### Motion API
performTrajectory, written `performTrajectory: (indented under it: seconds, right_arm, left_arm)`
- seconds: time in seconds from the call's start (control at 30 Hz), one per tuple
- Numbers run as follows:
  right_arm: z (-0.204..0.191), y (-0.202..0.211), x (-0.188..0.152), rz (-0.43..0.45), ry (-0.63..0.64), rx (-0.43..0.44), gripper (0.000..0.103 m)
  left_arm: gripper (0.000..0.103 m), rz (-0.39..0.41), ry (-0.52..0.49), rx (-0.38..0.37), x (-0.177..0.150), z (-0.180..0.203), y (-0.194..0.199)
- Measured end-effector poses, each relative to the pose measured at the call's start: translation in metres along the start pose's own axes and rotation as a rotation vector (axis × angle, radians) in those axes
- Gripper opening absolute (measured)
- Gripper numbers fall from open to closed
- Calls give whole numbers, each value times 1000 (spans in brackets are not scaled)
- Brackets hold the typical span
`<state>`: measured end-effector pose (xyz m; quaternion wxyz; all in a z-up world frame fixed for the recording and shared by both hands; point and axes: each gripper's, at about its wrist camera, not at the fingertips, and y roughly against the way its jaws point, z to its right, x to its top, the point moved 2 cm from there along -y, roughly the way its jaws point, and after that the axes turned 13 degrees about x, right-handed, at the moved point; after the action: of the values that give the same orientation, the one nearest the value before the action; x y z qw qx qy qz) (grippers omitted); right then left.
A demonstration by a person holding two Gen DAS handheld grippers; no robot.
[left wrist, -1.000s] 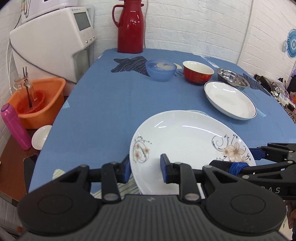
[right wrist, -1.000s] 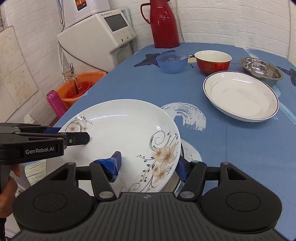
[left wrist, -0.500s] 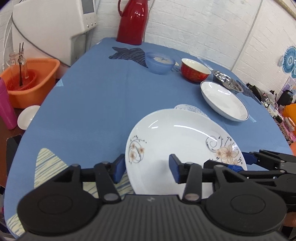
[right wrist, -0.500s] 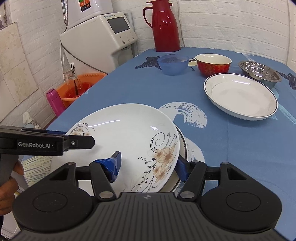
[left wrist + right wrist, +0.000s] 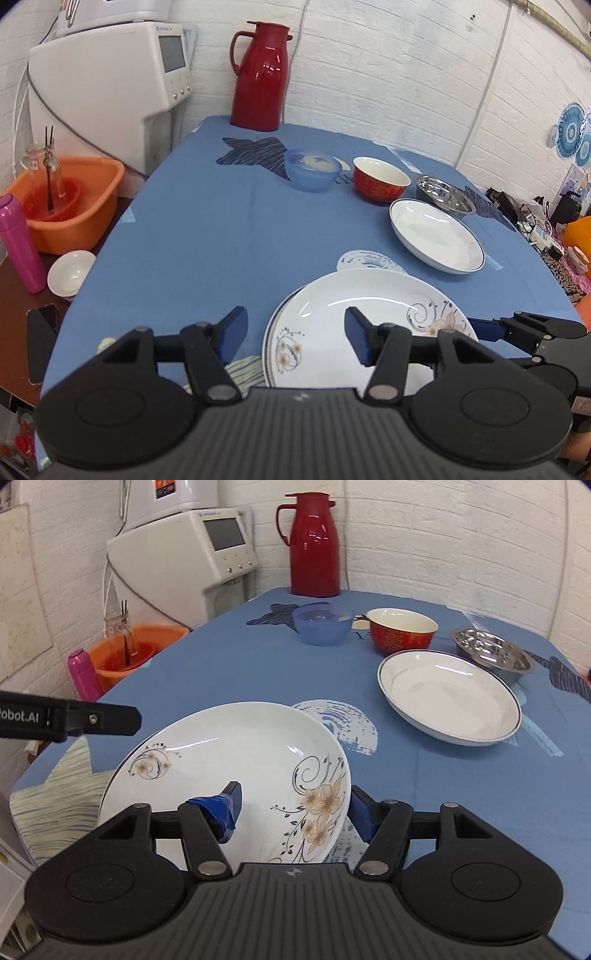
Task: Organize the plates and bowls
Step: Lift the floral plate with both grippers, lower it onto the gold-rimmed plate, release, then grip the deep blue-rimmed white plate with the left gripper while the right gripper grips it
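Right in front of my right gripper (image 5: 293,812) sits the flower plate (image 5: 236,771). Its fingers are wide apart, one over the plate's inside and one just past its right edge, and neither seems to squeeze it. I think the flower plate lies on a second plate (image 5: 284,306), since a thin dark rim peeks out on its left side in the left view, but that part is small and I can't be sure.

My left gripper (image 5: 293,336) is spread wide too and holds nothing. Its left finger hangs over the blue tablecloth (image 5: 207,236), and its right finger hangs over the flower plate (image 5: 369,317). In the right view this tool shows as a black bar to the left, apart from the plate.

Farther ahead and to the right of both tools lies a white plate with a blue rim (image 5: 448,698). Beyond it stand a steel bowl (image 5: 493,657), a red bowl (image 5: 402,629) and a blue bowl (image 5: 321,624) in a row. At the far end stands a red jug (image 5: 314,546).
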<state>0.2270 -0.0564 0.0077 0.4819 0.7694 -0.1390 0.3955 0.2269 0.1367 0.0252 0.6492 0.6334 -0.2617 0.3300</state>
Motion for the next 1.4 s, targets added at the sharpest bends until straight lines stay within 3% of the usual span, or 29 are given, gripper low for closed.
performTrajectory:
  seconds: [0.1, 0.33, 0.53, 0.7, 0.83, 1.0, 1.2, 1.3, 1.4]
  right_arm:
    - [4, 4, -1, 3, -52, 53, 47]
    - [16, 21, 4, 54, -63, 47, 47]
    - [65, 43, 11, 83, -146, -29, 48]
    - [118, 53, 29, 91, -213, -105, 49]
    - [160, 35, 51, 38, -242, -169, 49]
    - [208, -7, 71, -54, -304, -187, 50]
    - [231, -45, 74, -151, -292, -170, 53]
    - [226, -48, 75, -140, -228, -164, 56]
    - [225, -47, 72, -104, -207, -158, 60]
  left_arm:
    - [55, -9, 0, -6, 1, 3, -2]
    - [57, -13, -21, -10, 3, 12, -1]
    - [57, -74, -22, -59, 14, 23, -19]
    - [59, -141, -50, -161, 47, 52, -50]
    - [61, -231, -71, -213, 77, 83, -94]
    - [66, -391, -115, -251, 101, 128, -157]
    - [66, -407, -149, -240, 111, 161, -198]
    - [66, -433, -150, -242, 111, 170, -215]
    - [66, -403, -164, -240, 113, 174, -218]
